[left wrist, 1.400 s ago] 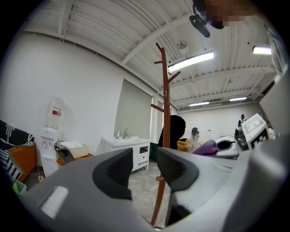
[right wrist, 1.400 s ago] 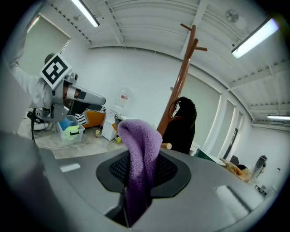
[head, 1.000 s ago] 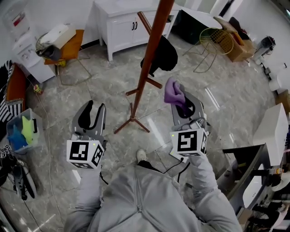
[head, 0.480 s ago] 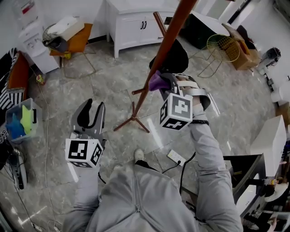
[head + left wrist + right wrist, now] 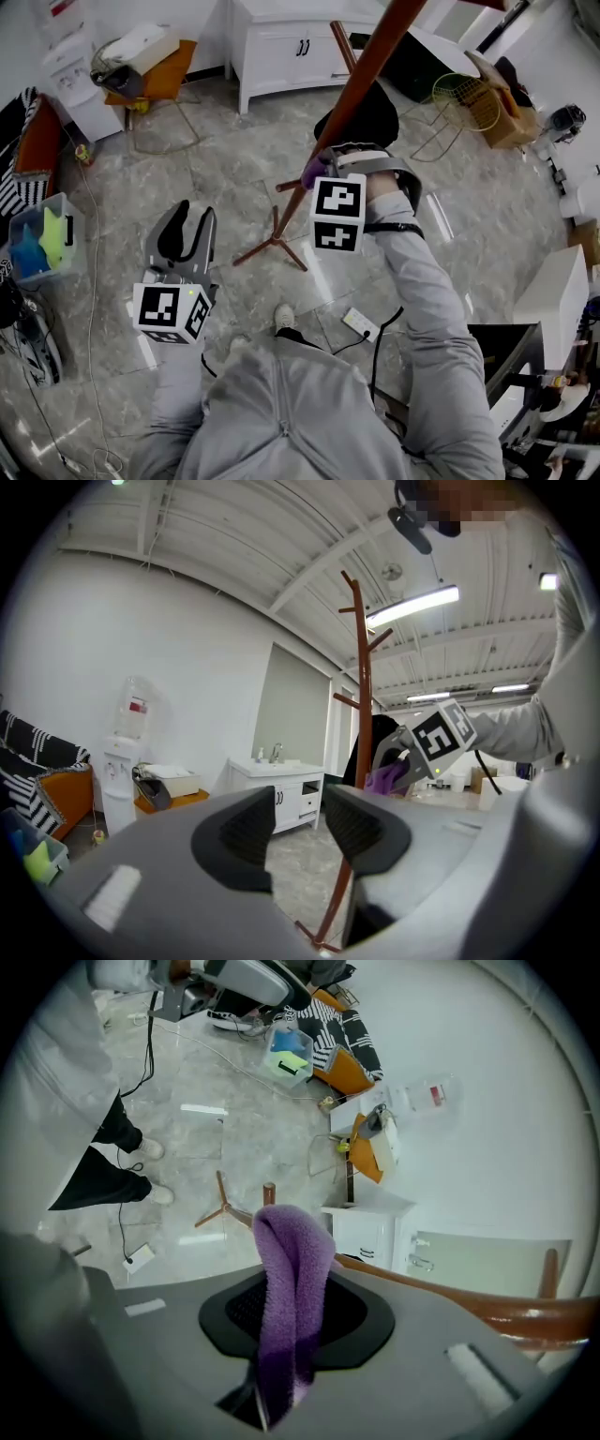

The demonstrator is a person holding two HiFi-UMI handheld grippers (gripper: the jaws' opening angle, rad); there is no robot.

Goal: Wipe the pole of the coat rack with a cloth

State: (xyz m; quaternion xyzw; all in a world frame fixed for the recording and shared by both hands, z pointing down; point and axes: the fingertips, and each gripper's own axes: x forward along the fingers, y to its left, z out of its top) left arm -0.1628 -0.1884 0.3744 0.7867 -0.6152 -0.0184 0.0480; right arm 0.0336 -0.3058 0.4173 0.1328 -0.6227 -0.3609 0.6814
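Observation:
The brown wooden coat rack pole [image 5: 354, 86] rises from its legs [image 5: 272, 246] on the floor, with a black garment [image 5: 364, 117] hanging behind it. My right gripper [image 5: 323, 169] is shut on a purple cloth [image 5: 313, 171] that touches the pole's right side at mid height. In the right gripper view the cloth [image 5: 292, 1288] stands folded between the jaws, with the pole [image 5: 450, 1299] just beyond. My left gripper [image 5: 187, 230] is low at the left, open and empty. In the left gripper view the pole [image 5: 361, 705] and the purple cloth [image 5: 384, 780] show beyond the parted jaws.
A white cabinet [image 5: 281, 42] stands behind the rack. A yellow wire basket [image 5: 459, 94] is at the back right, an orange chair [image 5: 155, 80] at the back left, a clear bin [image 5: 37, 248] at the far left. A white power strip [image 5: 359, 325] lies by my feet.
My right gripper rose from waist height and swung left, bringing the purple cloth against the pole. The left gripper stayed almost still.

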